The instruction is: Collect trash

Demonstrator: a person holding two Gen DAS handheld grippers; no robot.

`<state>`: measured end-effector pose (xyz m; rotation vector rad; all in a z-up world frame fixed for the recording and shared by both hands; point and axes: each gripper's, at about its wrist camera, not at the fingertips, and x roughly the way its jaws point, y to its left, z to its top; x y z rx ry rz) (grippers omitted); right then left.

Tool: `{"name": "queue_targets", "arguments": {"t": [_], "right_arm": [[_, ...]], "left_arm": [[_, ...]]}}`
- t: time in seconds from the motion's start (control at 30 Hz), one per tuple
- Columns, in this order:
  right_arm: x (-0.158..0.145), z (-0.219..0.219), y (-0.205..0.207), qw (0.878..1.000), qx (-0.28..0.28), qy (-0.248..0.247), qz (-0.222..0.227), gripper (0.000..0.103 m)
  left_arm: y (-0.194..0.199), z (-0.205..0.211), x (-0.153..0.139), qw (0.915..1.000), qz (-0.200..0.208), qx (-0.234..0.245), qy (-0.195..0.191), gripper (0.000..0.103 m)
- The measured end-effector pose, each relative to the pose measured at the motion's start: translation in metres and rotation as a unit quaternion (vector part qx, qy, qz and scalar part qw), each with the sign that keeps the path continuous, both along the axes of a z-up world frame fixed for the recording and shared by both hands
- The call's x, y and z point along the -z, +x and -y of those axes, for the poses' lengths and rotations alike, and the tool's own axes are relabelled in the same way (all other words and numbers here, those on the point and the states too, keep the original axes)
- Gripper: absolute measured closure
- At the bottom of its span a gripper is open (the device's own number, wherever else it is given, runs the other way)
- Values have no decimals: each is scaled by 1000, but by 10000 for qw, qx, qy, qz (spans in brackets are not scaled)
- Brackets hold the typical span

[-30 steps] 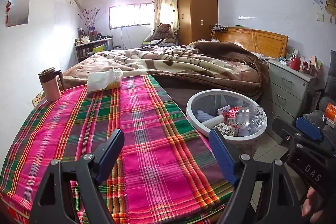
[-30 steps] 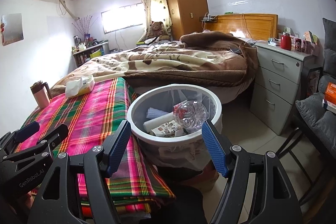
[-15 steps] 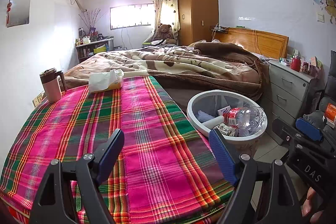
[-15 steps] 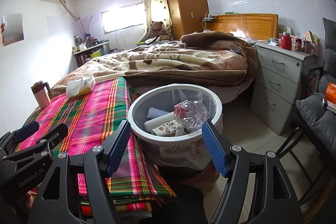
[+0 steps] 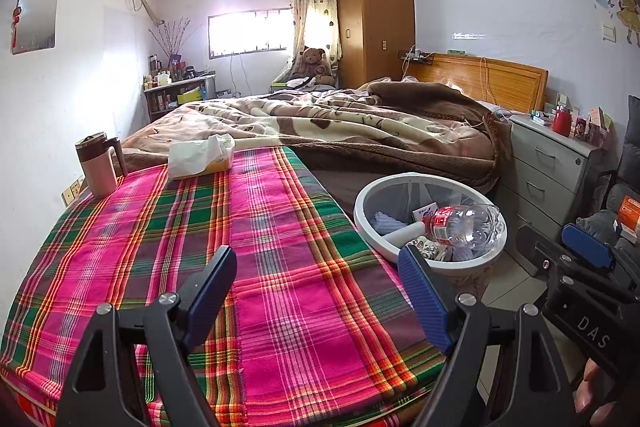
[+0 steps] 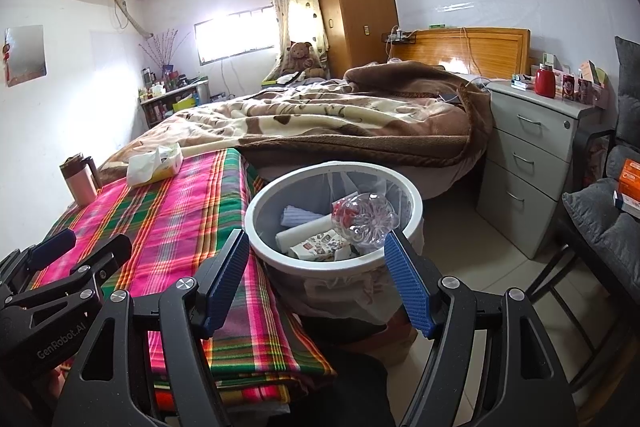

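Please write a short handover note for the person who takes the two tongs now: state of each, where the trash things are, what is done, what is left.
Left tongs: open, empty, above the plaid cloth.
Right tongs: open, empty, in front of the trash bin.
Done: plastic bottle, a white roll and printed wrappers lie in the bin.
On the cloth: tissue pack and mug; neither looks like trash.
Left: no loose trash visible; probably check around once.
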<state>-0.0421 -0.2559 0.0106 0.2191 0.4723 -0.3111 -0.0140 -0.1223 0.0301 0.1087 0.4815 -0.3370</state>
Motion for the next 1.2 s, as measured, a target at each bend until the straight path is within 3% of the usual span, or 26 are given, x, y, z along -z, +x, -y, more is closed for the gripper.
{"name": "queue_targets", "arguments": {"t": [1.2], "right_arm": [[-1, -2, 0, 10000, -24, -22, -21, 31]], "left_arm": [[0, -1, 0, 10000, -1, 2, -16, 19]]}}
